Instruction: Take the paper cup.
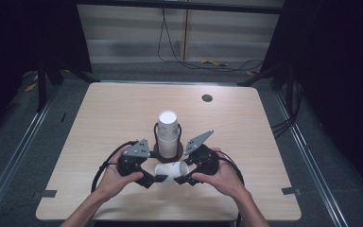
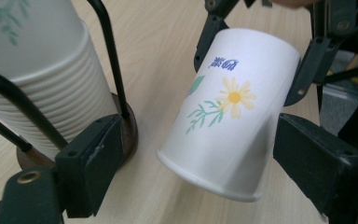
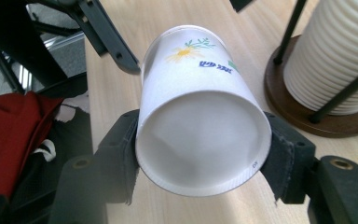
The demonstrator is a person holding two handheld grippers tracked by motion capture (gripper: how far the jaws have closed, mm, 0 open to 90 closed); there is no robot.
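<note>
One paper cup off the stack, held sideways just above the tabletop by the right gripper, squeezed tight. Left gripper wide open around it, probably not touching. Still to do: setting it down somewhere.

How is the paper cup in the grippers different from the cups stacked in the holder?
The single cup lies sideways, clamped in the right gripper; the stacked cups stand upright, nested in the wire holder. The single cup shows a daisy print; the stack shows mostly ribbed rims. Both are white paper.
</note>
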